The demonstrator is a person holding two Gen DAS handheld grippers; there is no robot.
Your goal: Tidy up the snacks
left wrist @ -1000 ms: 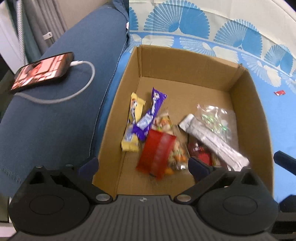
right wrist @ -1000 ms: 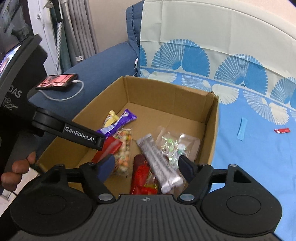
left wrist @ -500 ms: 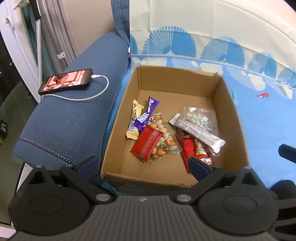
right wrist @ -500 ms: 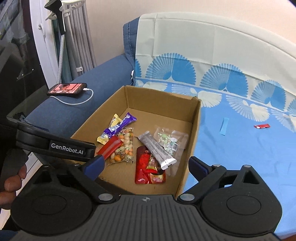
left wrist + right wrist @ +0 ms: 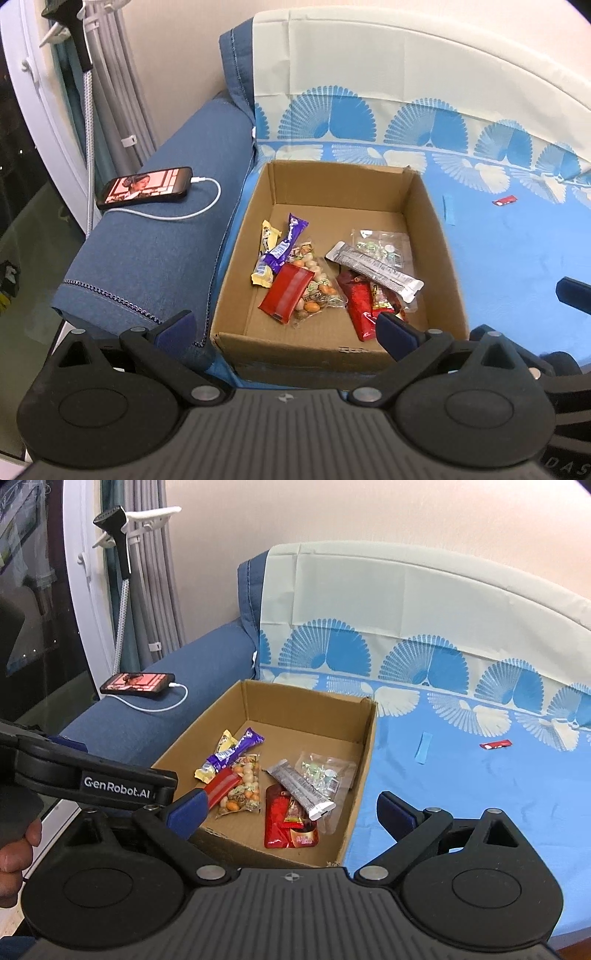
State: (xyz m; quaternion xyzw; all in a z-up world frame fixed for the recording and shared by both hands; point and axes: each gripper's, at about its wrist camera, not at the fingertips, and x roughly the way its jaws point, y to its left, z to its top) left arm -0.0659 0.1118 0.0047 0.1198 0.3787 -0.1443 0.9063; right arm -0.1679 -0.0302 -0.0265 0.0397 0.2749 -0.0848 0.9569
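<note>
An open cardboard box [image 5: 436, 236] [image 5: 365, 746] sits on the blue sofa seat. Inside lie several snacks: a yellow bar [image 5: 264, 258], a purple bar [image 5: 286, 243], a red bar [image 5: 286, 291], a bag of nuts [image 5: 317, 291], a silver bar [image 5: 373, 266], a clear candy bag [image 5: 384, 245] and red packets [image 5: 364, 306]. A small red snack [image 5: 495, 744] [image 5: 505, 200] lies on the blue sheet to the right of the box. My left gripper [image 5: 284, 328] and right gripper [image 5: 291, 810] are open and empty, held back from the box's near side.
A phone [image 5: 146, 188] with a white cable lies on the blue armrest left of the box. A blue strip [image 5: 423, 747] lies on the patterned sheet [image 5: 480, 794]. A garment steamer [image 5: 122, 554] and curtains stand at the far left.
Both grippers have pulled back and up from the box, so the box looks smaller and the whole sofa shows. The right gripper's jaws have opened wider. The snacks have not moved.
</note>
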